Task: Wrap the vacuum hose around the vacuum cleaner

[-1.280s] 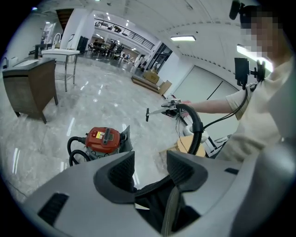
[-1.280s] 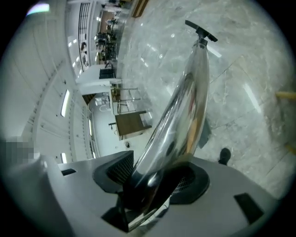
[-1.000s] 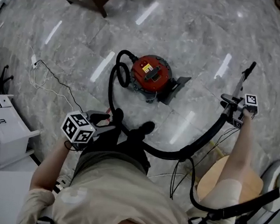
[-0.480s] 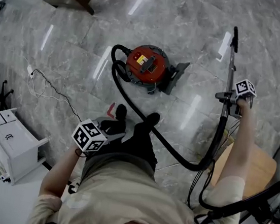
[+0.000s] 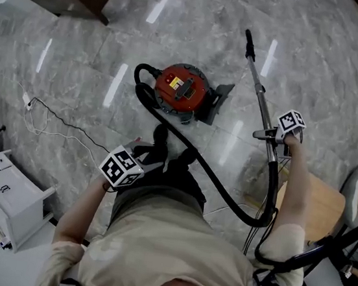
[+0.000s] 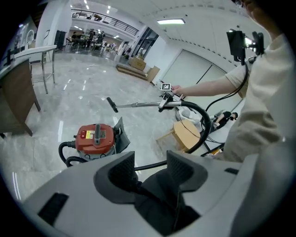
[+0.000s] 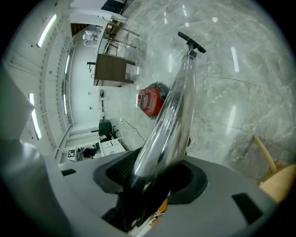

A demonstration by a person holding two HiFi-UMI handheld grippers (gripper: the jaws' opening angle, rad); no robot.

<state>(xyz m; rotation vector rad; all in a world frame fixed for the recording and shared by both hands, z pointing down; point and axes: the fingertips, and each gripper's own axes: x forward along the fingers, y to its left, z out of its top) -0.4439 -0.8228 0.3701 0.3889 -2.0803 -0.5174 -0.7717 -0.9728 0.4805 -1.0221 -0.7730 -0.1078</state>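
The marble floor is taken up mostly by the red vacuum cleaner, which is set upright ahead of the person's feet. The black hose is seen leaving the canister on its left side. It is led past the shoes in one long slack curve, well apart from the body, and is brought up to the metal wand. No turn is yet laid around the canister, so the step in hand is judged to be the gathering of hose and wand before wrapping.

The wand is clamped near its lower end between the jaws of the right gripper and is held slanting over the floor, its tip pointed away. The left gripper is held with its jaws apart and nothing pressed between the pads; the hose is seen beyond them, untouched.

For the next move, the slack curve is probably to be taken by the free left gripper and led toward the canister, while the wand is carried closer so that the loop can be tightened.
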